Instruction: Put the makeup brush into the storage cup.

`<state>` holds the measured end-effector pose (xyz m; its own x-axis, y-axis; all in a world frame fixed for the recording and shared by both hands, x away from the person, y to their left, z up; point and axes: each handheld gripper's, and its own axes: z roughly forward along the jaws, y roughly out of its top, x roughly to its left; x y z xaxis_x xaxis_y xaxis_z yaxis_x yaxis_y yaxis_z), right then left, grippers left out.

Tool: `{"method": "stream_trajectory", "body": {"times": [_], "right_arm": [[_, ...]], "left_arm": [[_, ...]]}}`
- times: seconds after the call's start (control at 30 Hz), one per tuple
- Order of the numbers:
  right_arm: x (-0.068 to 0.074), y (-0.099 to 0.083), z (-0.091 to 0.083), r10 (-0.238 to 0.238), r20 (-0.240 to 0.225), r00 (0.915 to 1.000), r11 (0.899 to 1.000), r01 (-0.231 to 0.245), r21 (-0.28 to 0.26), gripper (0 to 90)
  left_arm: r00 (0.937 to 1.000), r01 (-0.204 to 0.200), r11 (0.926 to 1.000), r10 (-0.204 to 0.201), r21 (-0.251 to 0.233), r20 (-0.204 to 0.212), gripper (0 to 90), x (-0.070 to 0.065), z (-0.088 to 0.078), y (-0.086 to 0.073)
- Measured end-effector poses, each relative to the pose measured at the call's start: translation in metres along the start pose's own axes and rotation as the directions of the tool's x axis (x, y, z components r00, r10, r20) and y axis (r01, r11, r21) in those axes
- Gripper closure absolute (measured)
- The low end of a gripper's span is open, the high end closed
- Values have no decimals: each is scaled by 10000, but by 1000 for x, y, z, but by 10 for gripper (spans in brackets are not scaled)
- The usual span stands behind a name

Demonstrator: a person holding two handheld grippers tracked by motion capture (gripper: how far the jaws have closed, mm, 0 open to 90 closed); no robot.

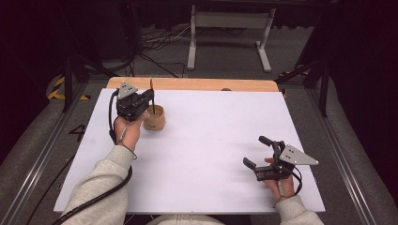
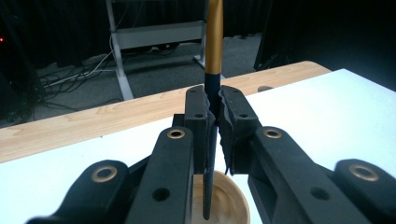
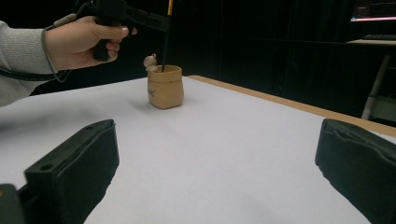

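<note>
Currently left hand-held gripper [image 1: 149, 97] pinches a dark, gold-topped pen [image 2: 211, 140] upright, lower tip inside the small tan pot [image 1: 154, 118] at far left of the white bench [image 1: 211, 140]. Right hand-held gripper [image 1: 258, 151] jaws spread wide, holding nothing, near right bench edge, well apart from pot

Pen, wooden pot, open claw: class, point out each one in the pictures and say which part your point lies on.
pen [image 2: 214, 37], left gripper view, on its gold upper barrel.
wooden pot [image 3: 165, 88], right gripper view, on its outer wall.
right claw [image 1: 257, 151], high view, midway between its spread fingertips.
</note>
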<state>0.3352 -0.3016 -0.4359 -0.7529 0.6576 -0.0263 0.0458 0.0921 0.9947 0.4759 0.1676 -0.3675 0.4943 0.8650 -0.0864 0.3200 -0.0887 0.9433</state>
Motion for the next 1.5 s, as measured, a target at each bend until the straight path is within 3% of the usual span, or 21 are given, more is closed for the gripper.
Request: {"method": "stream_trajectory", "body": {"times": [0.77,1.0,1.3,1.43,1.5], "right_arm": [[0,0,0,13,-34,10000,10000,-13,-8,0],[0,0,0,-2,-45,10000,10000,2,-22,0],[-1,0,0,-13,-45,10000,10000,13,-36,0],[-1,0,0,-11,-52,10000,10000,11,-24,0],[-1,0,0,4,-66,10000,10000,-4,-14,0]], "left_arm": [[9999,108,9990,-110,430,51,820,3,6,-19],[9993,246,9987,-257,448,254,813,3,5,-19],[9984,305,9993,-316,237,470,606,6,-4,-14],[9966,280,9996,-279,3,774,465,7,-12,-11],[9944,292,9994,-275,-158,1024,352,7,-16,-10]]}}
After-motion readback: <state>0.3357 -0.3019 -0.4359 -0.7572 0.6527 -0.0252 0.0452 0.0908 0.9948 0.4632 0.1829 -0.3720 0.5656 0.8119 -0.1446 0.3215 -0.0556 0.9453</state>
